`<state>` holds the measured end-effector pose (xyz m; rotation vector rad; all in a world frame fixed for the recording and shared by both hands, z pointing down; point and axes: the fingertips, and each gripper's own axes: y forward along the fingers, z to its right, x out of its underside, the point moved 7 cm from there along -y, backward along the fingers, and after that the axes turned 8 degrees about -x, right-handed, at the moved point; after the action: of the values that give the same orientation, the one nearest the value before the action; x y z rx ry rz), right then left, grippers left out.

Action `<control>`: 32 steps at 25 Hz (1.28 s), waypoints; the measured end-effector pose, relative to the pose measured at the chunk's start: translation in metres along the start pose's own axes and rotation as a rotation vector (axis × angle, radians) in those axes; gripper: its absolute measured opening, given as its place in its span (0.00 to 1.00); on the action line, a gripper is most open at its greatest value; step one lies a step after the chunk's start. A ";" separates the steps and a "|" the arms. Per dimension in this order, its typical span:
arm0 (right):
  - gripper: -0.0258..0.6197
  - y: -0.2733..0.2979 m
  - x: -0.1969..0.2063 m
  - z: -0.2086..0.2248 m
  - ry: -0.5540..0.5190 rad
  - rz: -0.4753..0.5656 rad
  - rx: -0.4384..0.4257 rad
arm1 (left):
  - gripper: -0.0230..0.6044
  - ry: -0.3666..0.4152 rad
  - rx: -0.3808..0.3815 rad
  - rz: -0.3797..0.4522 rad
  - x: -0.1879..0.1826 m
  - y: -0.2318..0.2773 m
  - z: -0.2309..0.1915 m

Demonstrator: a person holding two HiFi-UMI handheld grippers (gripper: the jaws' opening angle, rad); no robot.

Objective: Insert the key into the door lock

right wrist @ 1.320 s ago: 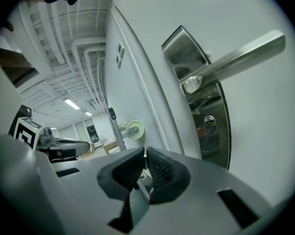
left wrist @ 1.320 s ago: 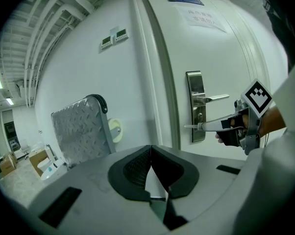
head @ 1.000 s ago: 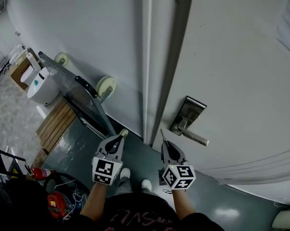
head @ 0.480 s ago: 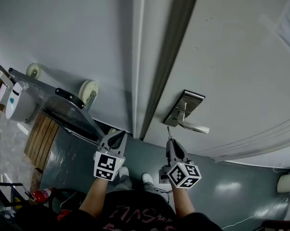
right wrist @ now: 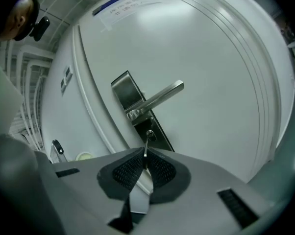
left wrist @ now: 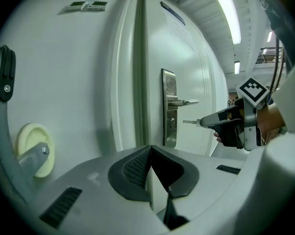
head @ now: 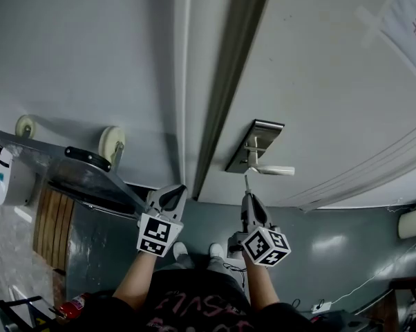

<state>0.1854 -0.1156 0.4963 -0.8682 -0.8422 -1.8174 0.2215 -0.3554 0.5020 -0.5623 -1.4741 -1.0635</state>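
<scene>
The right claw (head: 247, 196) grips the key (head: 246, 182), tip just short of the lock (right wrist: 150, 135); the left claw (head: 173, 194) is clenched, empty, by the door edge (head: 218, 123).

Lock plate (head: 253, 147) on door (head: 318, 81), near its left edge; handle (head: 273, 171) sticks out to right, keyhole (right wrist: 150, 134) under it. Key (head: 247, 183) in R gripper (head: 248, 198), tip just before keyhole. L gripper (head: 172, 196) left of it; trolley (head: 77, 175) further left, against wall (head: 90, 61).

Slim silver key (right wrist: 146, 145), head pinched in the right gripper (right wrist: 145, 155), blade aimed at the round keyhole (right wrist: 149, 134) just below the lever handle (right wrist: 157, 98); tip near that keyhole, not yet inside; brushed-metal lock plate (right wrist: 122, 89) behind the handle
</scene>
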 end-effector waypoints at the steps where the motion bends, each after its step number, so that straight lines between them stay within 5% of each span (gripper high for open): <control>1: 0.16 -0.001 0.000 0.000 0.009 0.011 0.008 | 0.06 0.007 0.015 0.005 -0.001 0.002 0.000; 13: 0.16 -0.007 0.011 -0.008 0.307 0.133 -0.034 | 0.06 0.096 0.150 0.052 -0.019 0.017 0.008; 32: 0.16 0.023 0.007 0.010 0.504 0.231 -0.089 | 0.06 0.176 0.147 0.067 -0.020 0.030 -0.002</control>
<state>0.2065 -0.1181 0.5119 -0.4982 -0.3279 -1.7640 0.2519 -0.3387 0.4920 -0.4007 -1.3573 -0.9197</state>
